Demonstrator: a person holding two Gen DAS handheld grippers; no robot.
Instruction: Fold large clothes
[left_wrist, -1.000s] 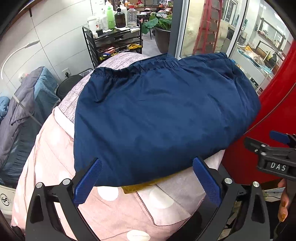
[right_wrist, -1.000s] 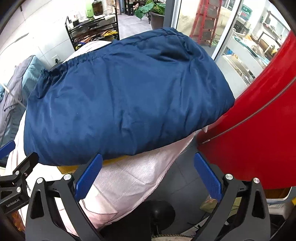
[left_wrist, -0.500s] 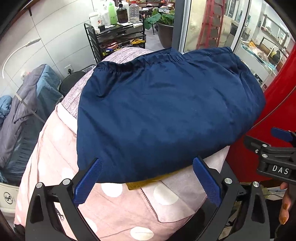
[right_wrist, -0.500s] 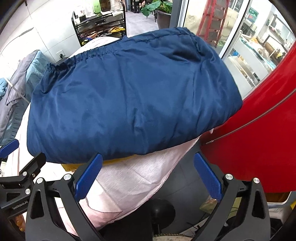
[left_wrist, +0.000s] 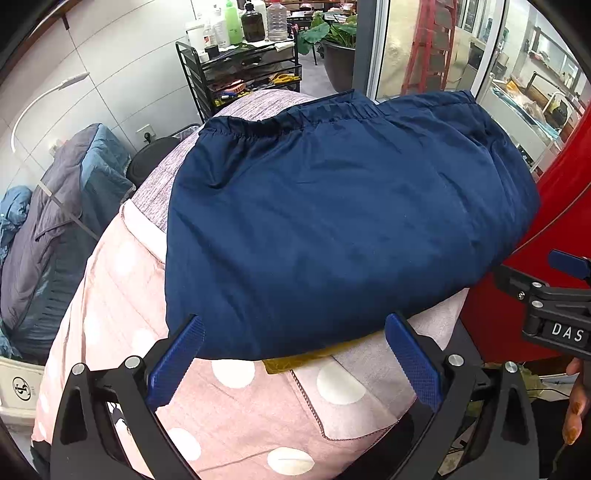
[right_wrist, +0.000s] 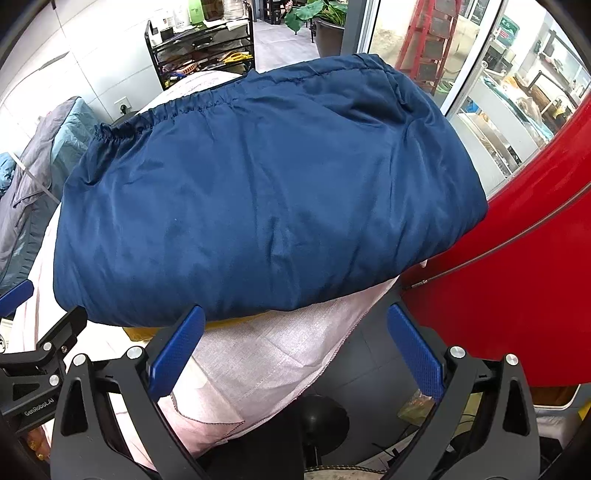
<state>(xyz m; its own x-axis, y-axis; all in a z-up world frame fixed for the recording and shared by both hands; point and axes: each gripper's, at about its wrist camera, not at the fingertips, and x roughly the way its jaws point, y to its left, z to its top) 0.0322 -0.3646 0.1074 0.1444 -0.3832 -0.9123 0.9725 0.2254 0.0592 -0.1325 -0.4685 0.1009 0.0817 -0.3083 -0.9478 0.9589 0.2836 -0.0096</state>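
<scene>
My left gripper (left_wrist: 293, 363) hangs just over the near edge of the work surface with its blue-padded fingers (left_wrist: 176, 360) spread wide apart and nothing between them. My right gripper (right_wrist: 295, 358) is the same: fingers apart, empty, held over the near right corner where the cloth drops off toward the dark floor. Each gripper shows at the edge of the other's view, so they sit side by side.

Under them lies a pink cover with white dots (left_wrist: 236, 417), spread over the surface. Just beyond my fingertips a bit of yellow material (left_wrist: 295, 363) pokes out from under the garment; I cannot tell what it is.

The folded dark blue garment (left_wrist: 332, 229) rests on the pink cover, filling most of the middle of the surface. It lies as a thick, puffy bundle, with its gathered elastic hem (left_wrist: 295, 120) along the far edge. Its near edge almost reaches my fingertips, though I cannot tell whether they touch it.

To the right stands a large red curved panel (right_wrist: 517, 277). To the far left, grey and blue bedding (left_wrist: 55, 221) is piled up, with a white bin (left_wrist: 18, 384) near it.

Farther back a black wire shelf cart (left_wrist: 240, 74) carries bottles (left_wrist: 255, 22) on top and small clutter on its lower tiers. Beside it, a dark pot (left_wrist: 338, 62) holds a leafy plant.
</scene>
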